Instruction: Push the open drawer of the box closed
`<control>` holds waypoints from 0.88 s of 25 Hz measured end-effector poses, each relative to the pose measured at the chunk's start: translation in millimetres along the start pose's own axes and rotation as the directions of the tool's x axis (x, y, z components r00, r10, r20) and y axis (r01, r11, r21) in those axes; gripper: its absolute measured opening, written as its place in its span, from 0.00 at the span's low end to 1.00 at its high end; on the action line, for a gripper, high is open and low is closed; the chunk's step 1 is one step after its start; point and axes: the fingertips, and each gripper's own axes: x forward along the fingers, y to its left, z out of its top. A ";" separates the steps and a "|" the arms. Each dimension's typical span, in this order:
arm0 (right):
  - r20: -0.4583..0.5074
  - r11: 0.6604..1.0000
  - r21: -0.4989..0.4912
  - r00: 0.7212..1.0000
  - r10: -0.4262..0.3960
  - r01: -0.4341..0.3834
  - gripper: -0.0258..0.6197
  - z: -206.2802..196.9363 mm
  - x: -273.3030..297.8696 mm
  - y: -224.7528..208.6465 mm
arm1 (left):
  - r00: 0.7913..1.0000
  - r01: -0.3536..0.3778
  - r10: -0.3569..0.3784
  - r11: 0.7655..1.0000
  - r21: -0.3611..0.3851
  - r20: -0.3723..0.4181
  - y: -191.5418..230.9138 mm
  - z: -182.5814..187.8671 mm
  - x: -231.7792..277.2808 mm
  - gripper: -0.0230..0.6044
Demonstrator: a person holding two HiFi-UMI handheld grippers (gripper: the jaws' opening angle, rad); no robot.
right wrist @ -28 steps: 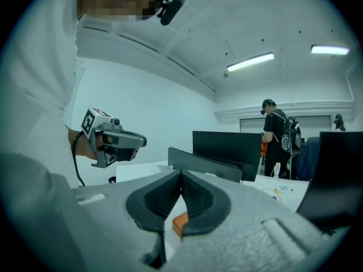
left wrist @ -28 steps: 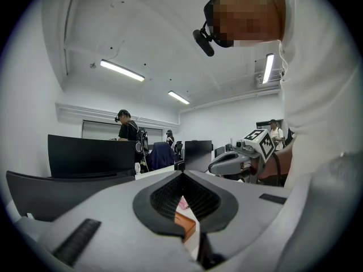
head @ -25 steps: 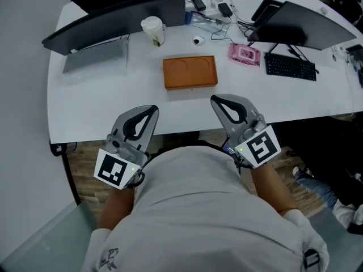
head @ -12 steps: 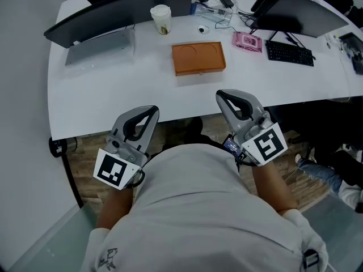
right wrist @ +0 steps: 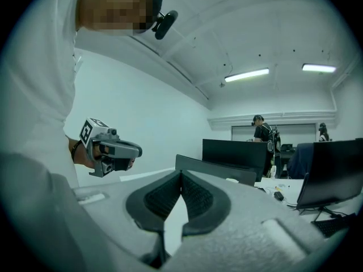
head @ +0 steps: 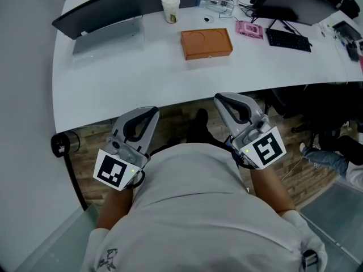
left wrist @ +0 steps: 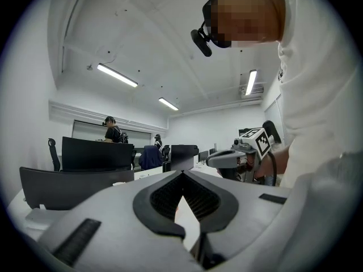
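I see the white table (head: 113, 78) ahead, with the orange box (head: 207, 43) on its far half. My left gripper (head: 152, 112) and right gripper (head: 219, 98) hang short of the near edge, well apart from the box, both jaws closed on nothing.

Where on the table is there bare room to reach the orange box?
Bare: the wide table strip between the box and the near edge, and left of the box. Crowded: behind and right of it, with the cup, cables, pink pack and keyboard.
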 end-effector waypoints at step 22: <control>-0.027 0.998 0.048 0.999 0.042 -0.041 0.04 -13.6 -141.2 45.4 | 0.998 0.057 -0.057 0.998 -0.012 -0.016 -150.9 1.9 17.1 0.03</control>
